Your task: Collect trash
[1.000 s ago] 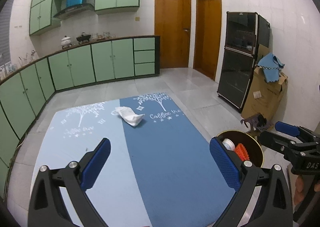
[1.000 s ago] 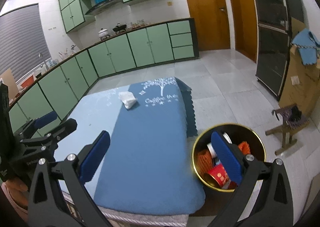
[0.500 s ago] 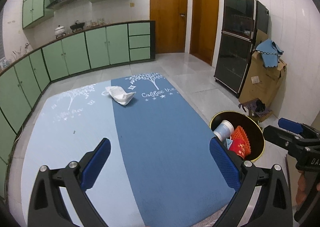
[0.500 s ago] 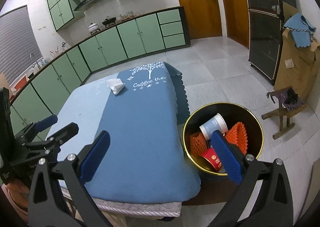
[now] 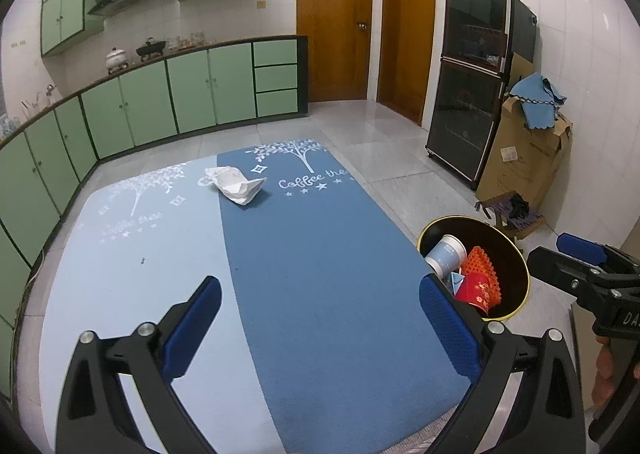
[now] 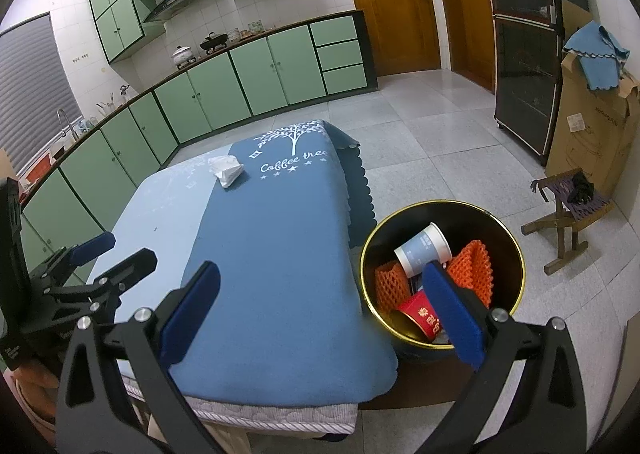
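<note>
Rising above blue tablecloth (image 5: 320,274), revealing bin (image 6: 508,246) contents. Both grippers, left (image 5: 320,328) and right (image 6: 320,312), gaping, empty. Approaching crumpled paper (image 5: 236,183) squarely, pinching its bulk.

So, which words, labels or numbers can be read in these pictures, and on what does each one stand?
"Coffee the": white script on the dark blue tablecloth, cut off by its edge.
"DAS": white letters on the right gripper body, cut off by the frame.
Red cup print, cardboard box label, light blue half's script: too blurred to read.
</note>
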